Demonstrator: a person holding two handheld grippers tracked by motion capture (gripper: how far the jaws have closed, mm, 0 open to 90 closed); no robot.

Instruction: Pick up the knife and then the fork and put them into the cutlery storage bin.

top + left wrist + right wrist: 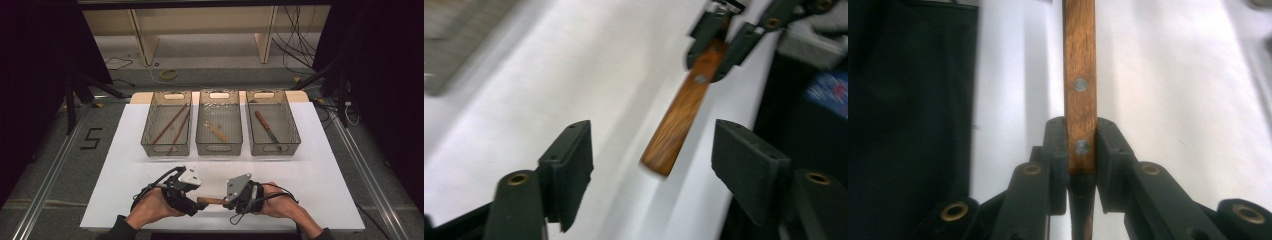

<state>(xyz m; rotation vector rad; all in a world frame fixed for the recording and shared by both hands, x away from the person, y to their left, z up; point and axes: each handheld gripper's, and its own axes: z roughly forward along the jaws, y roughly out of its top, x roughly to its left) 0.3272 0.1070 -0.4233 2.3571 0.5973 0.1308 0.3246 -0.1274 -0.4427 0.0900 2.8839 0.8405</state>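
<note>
Wooden knife handle (1080, 85) is pinched in the right claw (1081, 150) near the desk's (320, 170) front edge; left claw (651, 165) is spread wide, clear of it. Handover looks done, dropping it into the right-hand bin (295, 131) beside the other knife (266, 128) remains.

Left gripper (651, 165) fingers apart; right gripper (1081, 150) fingers clamped.

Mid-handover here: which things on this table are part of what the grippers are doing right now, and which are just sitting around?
In the job:
- wooden-handled utensil, clamped by the right gripper
- left gripper, jaws apart around the handle's free end, not touching it

Lying about:
- left bin with two long wooden sticks
- middle bin with a small wooden-handled piece
- right bin with a wooden-handled knife
</note>
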